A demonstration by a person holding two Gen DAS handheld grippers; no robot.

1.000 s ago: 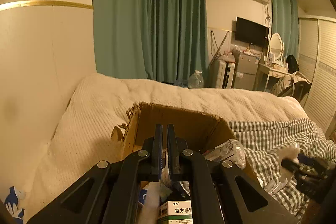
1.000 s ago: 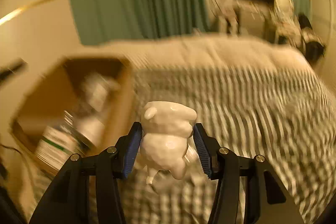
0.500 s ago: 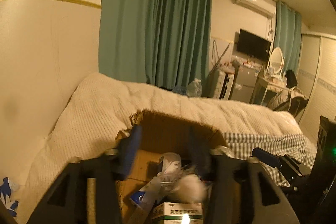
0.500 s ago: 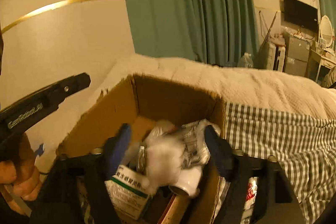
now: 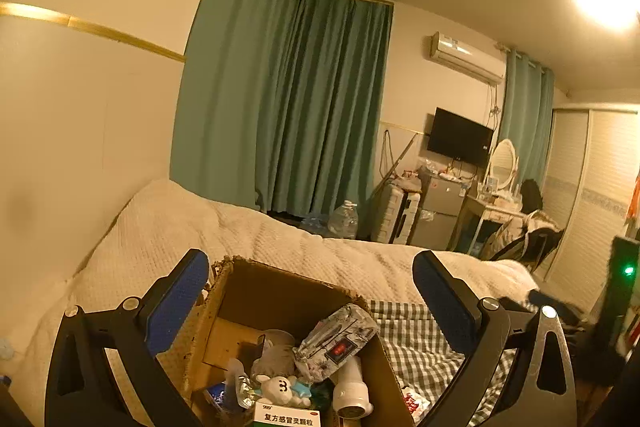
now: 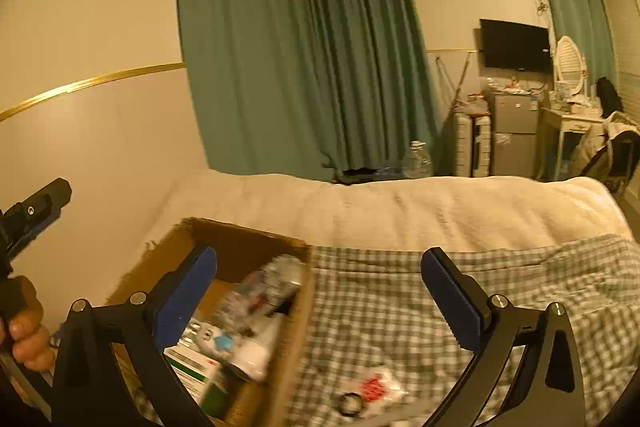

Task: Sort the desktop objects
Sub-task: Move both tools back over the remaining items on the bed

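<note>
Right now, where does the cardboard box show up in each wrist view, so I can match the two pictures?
Left wrist view: the cardboard box sits bottom centre, between the fingers of the open left claw, its clutter in sharp view.
Right wrist view: the box sits lower left, behind the left finger of the right claw, its contents blurred.
Shared landmark: the checked blanket lies just right of the box in both.
</note>
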